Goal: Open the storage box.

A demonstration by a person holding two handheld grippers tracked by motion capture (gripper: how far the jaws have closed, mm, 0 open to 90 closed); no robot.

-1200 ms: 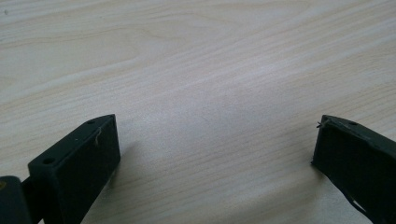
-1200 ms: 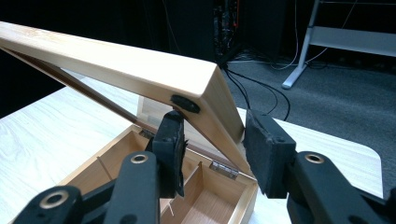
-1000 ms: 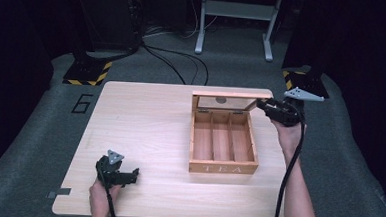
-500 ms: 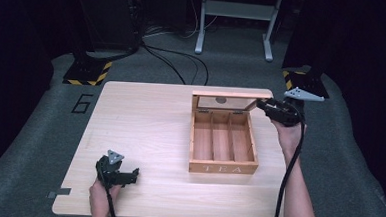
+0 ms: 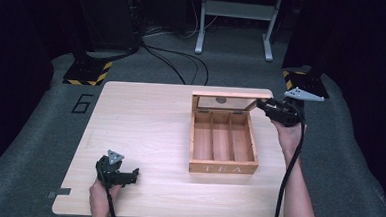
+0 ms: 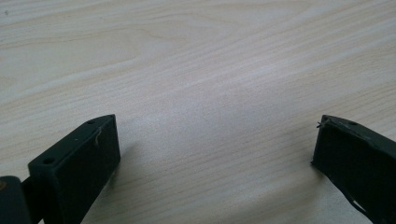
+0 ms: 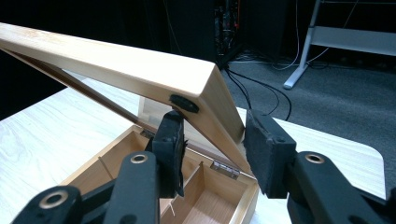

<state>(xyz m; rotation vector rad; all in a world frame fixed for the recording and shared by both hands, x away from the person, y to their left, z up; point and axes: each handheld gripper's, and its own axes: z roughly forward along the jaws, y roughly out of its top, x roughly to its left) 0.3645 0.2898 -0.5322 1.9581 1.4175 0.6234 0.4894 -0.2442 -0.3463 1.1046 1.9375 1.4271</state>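
One light wooden tea box (image 5: 223, 142), marked TEA on its near face and split into three long compartments, sits on the pale wood-grain table (image 5: 145, 126) in the high view, its glass-paned wooden lid (image 5: 230, 101) raised at the far side. The compartments run away from the person; the lid's long axis runs across, left to right. The right gripper (image 5: 268, 107) is at the lid's right end, so the lid stretches off to that gripper's left and the box body lies just below and toward the person. The left gripper (image 5: 133, 175) rests well apart, near the table's near left edge, with the box off to its right and farther away. By my reading the right hand is plainly the nearer one for any move on the lid.

From the left gripper view, two black jaws stand wide apart over bare tabletop (image 6: 210, 93), nothing between them.

From the right gripper view, the right gripper (image 7: 212, 147) straddles the corner of the tilted lid (image 7: 116, 60): one pad sits under the lid's inner face just below a small black bumper (image 7: 184, 103), the other beside the outer edge. The jaws look narrowed around the corner, though a firm clamp I cannot confirm. Two silver hinges (image 7: 225, 169) show at the box's (image 7: 205, 200) back wall, beneath the jaws.
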